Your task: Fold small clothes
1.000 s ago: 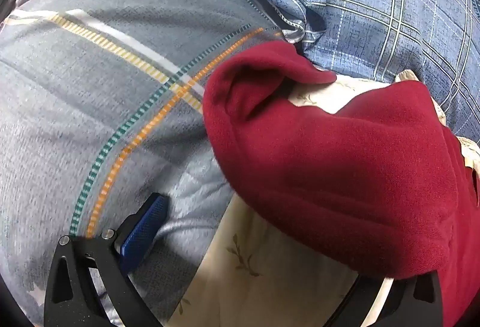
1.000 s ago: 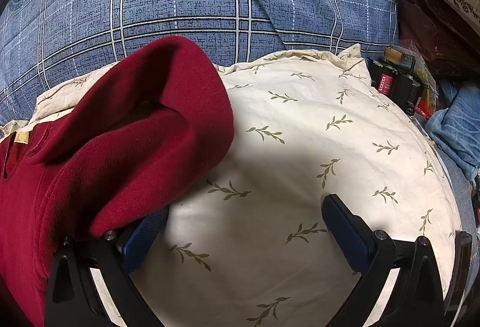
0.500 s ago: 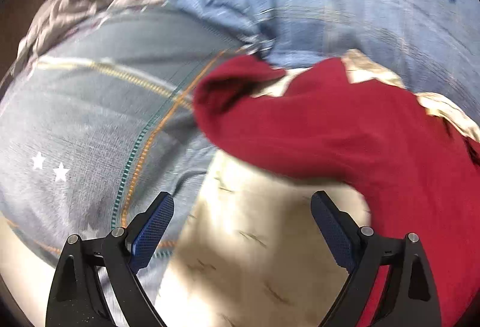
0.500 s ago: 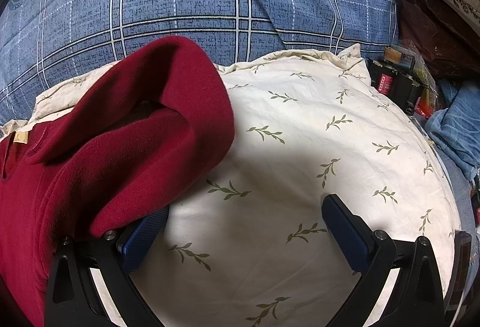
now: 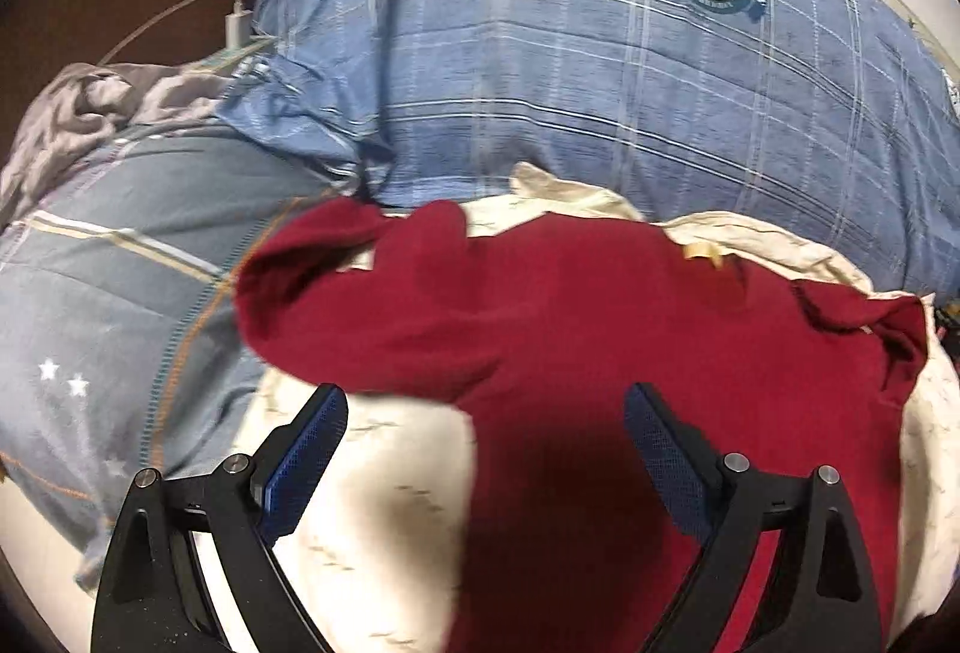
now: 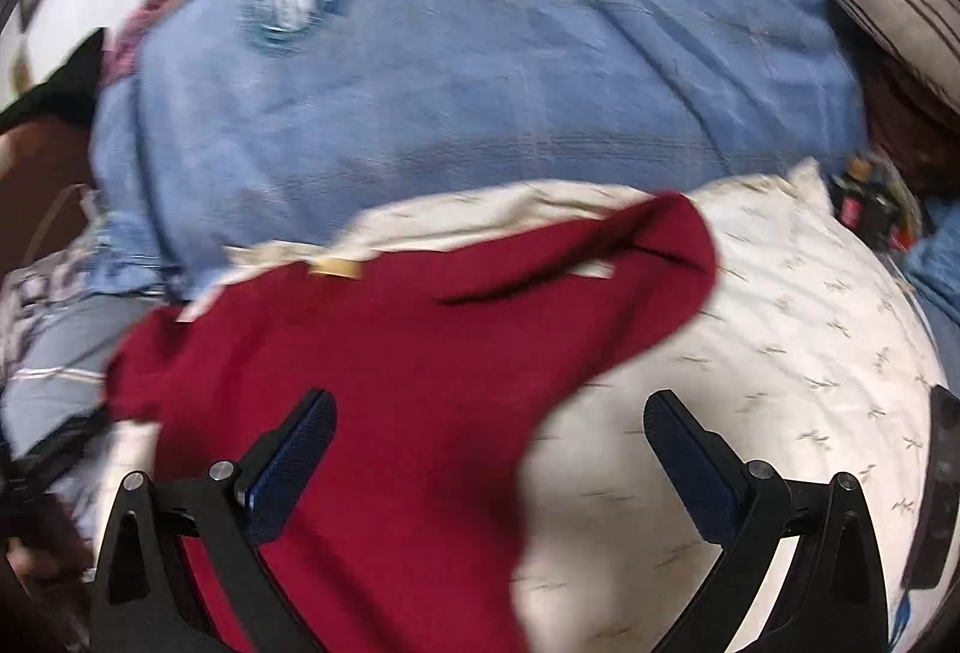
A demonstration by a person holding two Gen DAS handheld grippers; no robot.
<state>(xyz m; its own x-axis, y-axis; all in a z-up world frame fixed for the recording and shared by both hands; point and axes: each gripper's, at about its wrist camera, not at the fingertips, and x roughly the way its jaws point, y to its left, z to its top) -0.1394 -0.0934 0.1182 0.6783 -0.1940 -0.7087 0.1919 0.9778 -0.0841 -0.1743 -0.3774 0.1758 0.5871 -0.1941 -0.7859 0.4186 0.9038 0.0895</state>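
red garment point(image 5: 570, 305) — spread on the cream leaf-print pillow point(image 6: 810, 353), one sleeve folded toward 10 o'clock in the left wrist view | left gripper point(image 5: 485, 434) — released, jaws wide, nothing held | right gripper point(image 6: 489, 440) — released, jaws wide, above the garment's hem | blue plaid pillow point(image 5: 570, 71) seen at 12 o'clock

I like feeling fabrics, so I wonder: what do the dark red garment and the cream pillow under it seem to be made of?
Dark red garment: probably fleece or brushed knit; its surface is matte and fuzzy, with thick, soft folds. Cream leaf-print pillow: likely smooth woven cotton; it is thin, matte and finely creased over a plump filling.
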